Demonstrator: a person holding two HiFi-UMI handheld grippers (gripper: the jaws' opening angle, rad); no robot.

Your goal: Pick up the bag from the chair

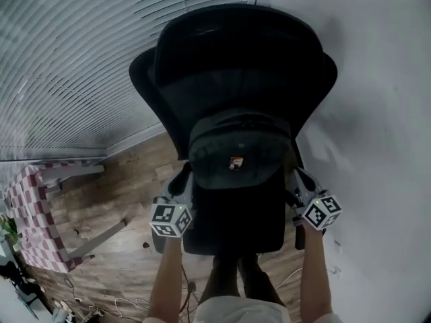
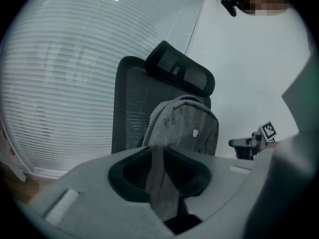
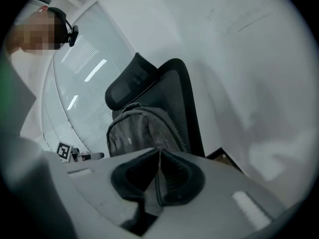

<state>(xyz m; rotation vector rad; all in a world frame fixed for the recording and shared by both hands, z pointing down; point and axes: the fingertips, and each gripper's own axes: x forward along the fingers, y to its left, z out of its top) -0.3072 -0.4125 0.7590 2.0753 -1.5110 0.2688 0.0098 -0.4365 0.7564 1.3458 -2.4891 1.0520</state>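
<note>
While the grey backpack [image 1: 236, 157] stood on the office chair [image 1: 242, 59] at frame centre, left gripper [image 1: 183, 184] and right gripper [image 1: 301, 180] jaws each clenched a shoulder strap [image 2: 160, 183].

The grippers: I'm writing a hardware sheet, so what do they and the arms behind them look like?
Both the left gripper and right gripper are light grey shells with dark padded jaw recesses. Each carries a white cube printed with black square markers. The forearms show no sleeves.
</note>
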